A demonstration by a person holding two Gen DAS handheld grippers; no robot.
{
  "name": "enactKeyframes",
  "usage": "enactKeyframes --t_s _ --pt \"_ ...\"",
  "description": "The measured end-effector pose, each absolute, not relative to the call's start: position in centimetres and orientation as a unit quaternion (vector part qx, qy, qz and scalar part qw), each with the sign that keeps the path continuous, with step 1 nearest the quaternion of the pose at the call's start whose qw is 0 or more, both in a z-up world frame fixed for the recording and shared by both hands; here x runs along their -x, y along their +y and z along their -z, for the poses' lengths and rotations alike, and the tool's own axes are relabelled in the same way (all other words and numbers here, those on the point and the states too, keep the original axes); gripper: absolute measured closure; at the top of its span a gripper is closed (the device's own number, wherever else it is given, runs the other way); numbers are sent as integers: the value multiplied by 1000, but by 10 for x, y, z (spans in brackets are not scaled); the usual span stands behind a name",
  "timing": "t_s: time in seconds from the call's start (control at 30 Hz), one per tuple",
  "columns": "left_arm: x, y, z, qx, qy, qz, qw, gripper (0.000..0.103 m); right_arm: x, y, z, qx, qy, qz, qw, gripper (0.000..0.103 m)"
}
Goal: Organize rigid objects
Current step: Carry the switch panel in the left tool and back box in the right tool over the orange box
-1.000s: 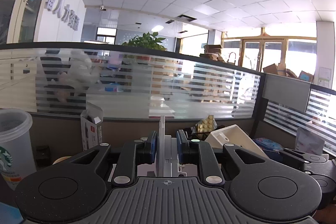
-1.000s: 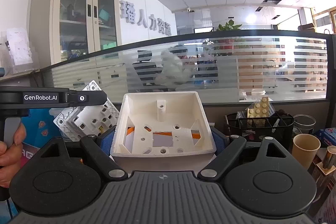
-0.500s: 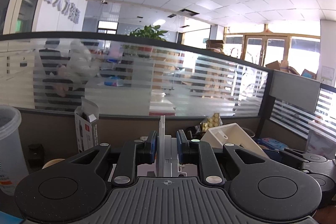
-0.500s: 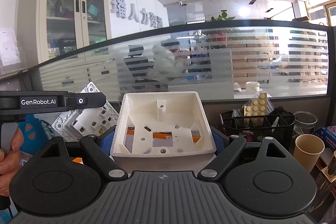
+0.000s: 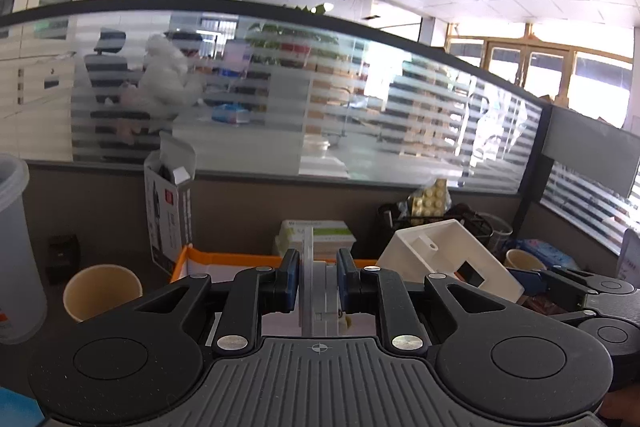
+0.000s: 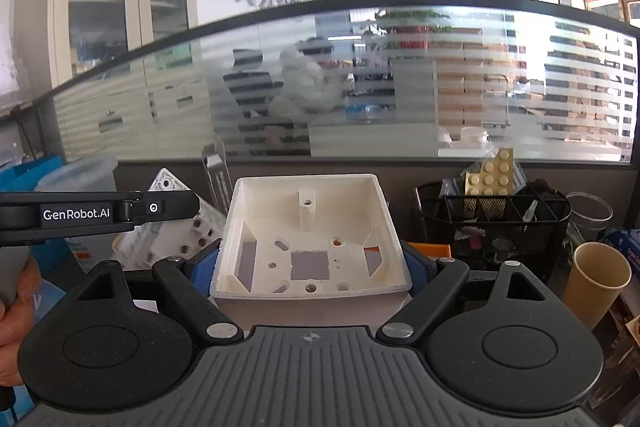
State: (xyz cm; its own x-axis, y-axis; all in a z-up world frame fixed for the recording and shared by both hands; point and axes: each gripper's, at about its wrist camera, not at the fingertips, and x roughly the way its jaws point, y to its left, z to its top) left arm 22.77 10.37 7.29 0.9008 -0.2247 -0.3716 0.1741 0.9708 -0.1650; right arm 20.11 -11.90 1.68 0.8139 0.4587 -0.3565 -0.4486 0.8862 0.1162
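Gripping a white socket plate (image 5: 310, 279) edge-on, the left claw (image 5: 318, 281) stands narrow, its blue pads pressed on both faces above an orange-rimmed tray (image 5: 224, 261). The right claw (image 6: 312, 267), spread wide, clamps an open cream mounting box (image 6: 310, 239) by its side walls, near a black mesh organizer (image 6: 496, 227) and a paper cup (image 6: 598, 279).

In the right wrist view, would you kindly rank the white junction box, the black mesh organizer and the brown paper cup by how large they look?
1. white junction box, though it sits nearest the camera, between the right gripper's fingers
2. black mesh organizer, close to the box in apparent size
3. brown paper cup, clearly smallest
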Motion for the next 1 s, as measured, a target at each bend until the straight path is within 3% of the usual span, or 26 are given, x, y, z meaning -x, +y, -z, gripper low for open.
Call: enactKeyframes --t_s 0.53,1.0 --pt "-254 104 -34 70 255 93 960 85 -231 -100 22 31 287 -224 931 18" --pt "-259 98 -22 49 281 81 955 85 -256 -87 23 83 352 -226 904 18"
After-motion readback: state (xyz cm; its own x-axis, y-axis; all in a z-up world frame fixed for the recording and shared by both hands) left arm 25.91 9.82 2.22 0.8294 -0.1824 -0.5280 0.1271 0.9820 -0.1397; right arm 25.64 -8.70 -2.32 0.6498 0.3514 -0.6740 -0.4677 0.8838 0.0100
